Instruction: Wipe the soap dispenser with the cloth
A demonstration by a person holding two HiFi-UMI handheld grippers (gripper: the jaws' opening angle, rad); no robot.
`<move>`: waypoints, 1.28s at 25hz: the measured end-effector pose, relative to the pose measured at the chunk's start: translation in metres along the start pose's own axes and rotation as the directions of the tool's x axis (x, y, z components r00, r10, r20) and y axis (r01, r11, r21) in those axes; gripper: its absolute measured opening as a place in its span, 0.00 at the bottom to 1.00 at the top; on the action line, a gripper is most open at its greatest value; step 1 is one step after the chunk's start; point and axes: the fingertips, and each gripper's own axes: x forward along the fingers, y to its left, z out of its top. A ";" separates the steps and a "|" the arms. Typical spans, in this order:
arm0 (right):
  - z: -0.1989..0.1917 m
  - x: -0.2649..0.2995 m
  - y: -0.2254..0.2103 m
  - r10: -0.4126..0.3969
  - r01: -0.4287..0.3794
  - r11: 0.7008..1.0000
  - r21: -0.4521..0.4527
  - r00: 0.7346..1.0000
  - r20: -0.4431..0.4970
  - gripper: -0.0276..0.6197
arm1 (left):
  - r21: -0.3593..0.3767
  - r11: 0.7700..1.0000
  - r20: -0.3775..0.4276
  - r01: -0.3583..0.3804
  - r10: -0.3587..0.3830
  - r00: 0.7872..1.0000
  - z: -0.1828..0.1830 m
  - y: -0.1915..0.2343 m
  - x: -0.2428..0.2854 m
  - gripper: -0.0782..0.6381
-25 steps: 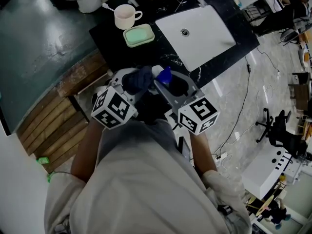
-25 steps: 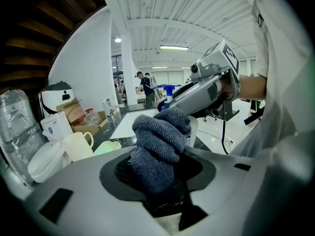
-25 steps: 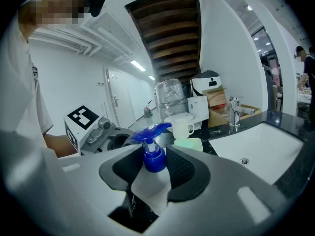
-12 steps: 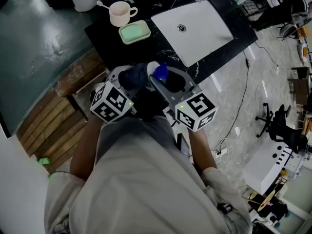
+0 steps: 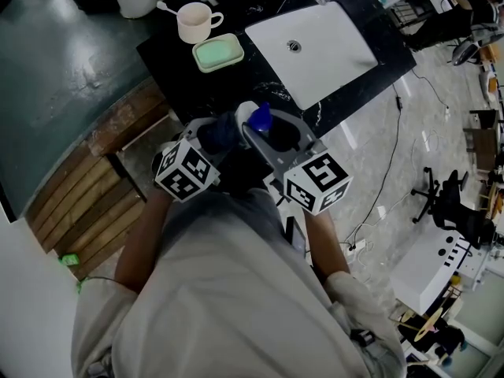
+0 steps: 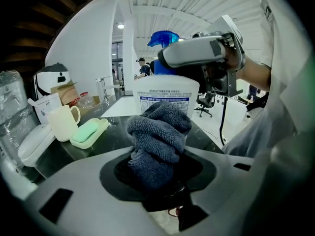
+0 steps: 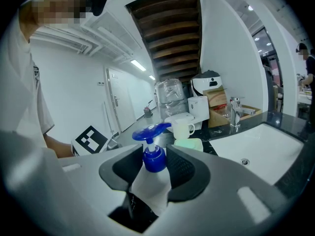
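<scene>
Here the soap dispenser [image 6: 165, 85], a white bottle with a blue pump, is held upright off the black counter [image 5: 197, 85], by that counter's near edge. It is clamped between the jaws of the right gripper [image 7: 155, 171], which are closed on the bottle just below the pump. A bunched dark cloth [image 6: 160, 132] is gripped in the closed jaws of the left gripper [image 6: 157, 168] and is laid against the bottle's labelled side. Farther along the counter, a green soap dish [image 5: 219, 53] and a mug [image 5: 194, 22] are seen beside the white sink [image 5: 315, 42].
</scene>
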 end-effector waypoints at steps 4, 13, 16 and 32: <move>0.001 0.001 0.001 0.001 -0.001 1.000 -0.003 1.000 -0.001 0.26 | -0.005 1.000 -0.018 0.020 -0.020 1.000 -0.005 -0.006 0.004 0.35; 0.004 0.001 0.000 -0.002 0.001 1.000 0.009 1.000 0.010 0.26 | 0.015 0.995 -0.037 0.097 -0.097 0.995 -0.009 -0.029 0.005 0.35; 0.003 0.003 0.000 -0.007 0.007 1.000 0.007 1.000 0.006 0.26 | 0.035 0.991 -0.027 0.133 -0.132 0.991 -0.005 -0.040 0.001 0.35; 0.000 -0.002 0.004 0.036 -0.036 0.999 0.003 0.999 0.009 0.26 | -0.147 0.974 0.344 0.172 -0.112 0.932 0.034 -0.050 -0.056 0.35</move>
